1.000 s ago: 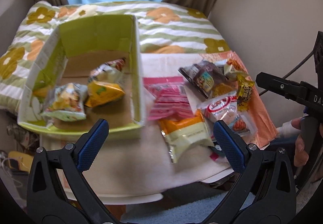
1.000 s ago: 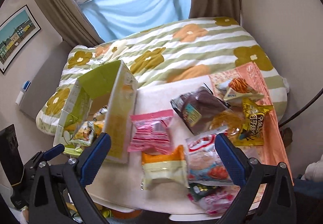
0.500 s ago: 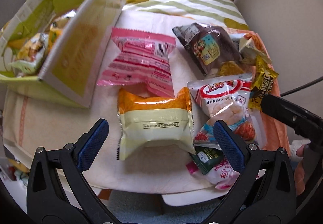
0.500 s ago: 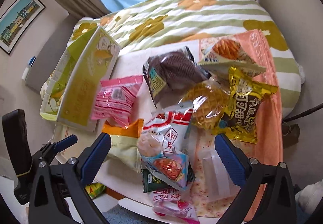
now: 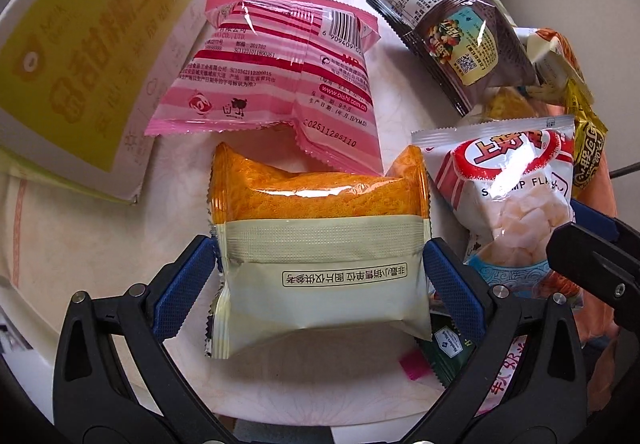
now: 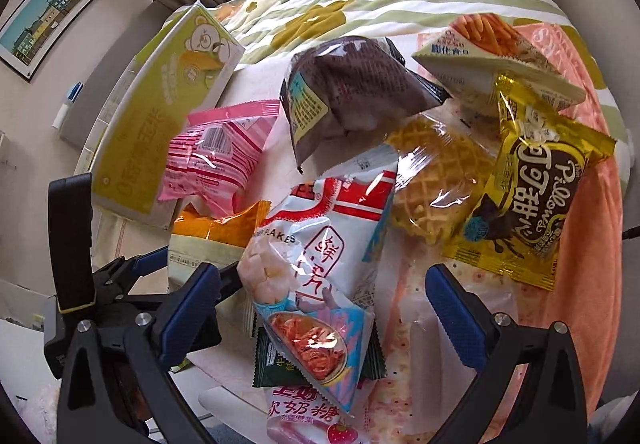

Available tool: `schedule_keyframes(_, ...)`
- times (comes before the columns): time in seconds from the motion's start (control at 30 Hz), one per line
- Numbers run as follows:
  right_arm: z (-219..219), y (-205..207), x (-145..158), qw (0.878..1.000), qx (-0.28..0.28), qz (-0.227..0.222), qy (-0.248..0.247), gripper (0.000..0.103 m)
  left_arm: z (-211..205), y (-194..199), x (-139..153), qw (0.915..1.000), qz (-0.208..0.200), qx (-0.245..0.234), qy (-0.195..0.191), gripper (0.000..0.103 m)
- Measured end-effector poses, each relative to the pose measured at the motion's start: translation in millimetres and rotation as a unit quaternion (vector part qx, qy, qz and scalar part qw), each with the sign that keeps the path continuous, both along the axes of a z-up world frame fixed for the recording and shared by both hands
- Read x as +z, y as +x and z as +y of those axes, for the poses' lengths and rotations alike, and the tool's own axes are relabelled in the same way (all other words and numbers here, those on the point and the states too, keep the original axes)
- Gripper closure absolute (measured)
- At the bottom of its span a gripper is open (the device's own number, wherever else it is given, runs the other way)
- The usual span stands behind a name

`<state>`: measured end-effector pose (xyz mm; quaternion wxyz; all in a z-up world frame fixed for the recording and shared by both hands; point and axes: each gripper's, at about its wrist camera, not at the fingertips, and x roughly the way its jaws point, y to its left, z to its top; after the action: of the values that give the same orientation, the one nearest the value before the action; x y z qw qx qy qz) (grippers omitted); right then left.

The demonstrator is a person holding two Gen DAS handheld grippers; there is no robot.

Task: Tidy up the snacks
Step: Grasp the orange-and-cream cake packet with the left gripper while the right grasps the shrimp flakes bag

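Green packet (image 6: 276, 360) mostly hidden beneath shrimp-flakes bag (image 6: 316, 268), label unreadable

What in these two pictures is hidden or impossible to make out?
- Inside of the yellow-green box: both views show only its outer wall, so its contents are hidden.
- Dark green packet: right wrist view, mostly covered by the shrimp flakes bag.
- Strawberry candy bag: cut off by the bottom edge.
- Left gripper: its blue pads flank the orange-and-cream packet; whether they touch it cannot be told.
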<state>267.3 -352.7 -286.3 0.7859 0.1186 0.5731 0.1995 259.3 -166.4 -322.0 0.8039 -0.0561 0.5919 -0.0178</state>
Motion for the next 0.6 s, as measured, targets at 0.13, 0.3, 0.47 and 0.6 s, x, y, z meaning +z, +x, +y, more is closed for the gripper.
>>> schedule_keyframes(0.13,0.1,-1.3,-4.4,1.0,0.005,0.001,0.006,0.003,-0.6,-1.8,-0.2,0.9999,-0.002,-0.009,-0.007,0.004)
schedule_keyframes(0.3,9.7,-0.2,-11.9,1.0,0.022,0.002,0.009,0.012,-3.1,-7.0,1.3,0.9995,-0.005,-0.019,-0.024,0.016)
schedule_keyframes(0.47,14.8,0.0,-14.1,1.0,0.026,0.004,0.008,0.024,1.5,-15.5,8.3,0.9993,-0.004,-0.022,-0.03,0.025)
schedule_keyframes(0.6,16.0,-0.3,-13.9,1.0,0.025,0.004,0.006,0.025,10.0,-20.3,13.5,0.9993,-0.003,-0.013,-0.035,0.025)
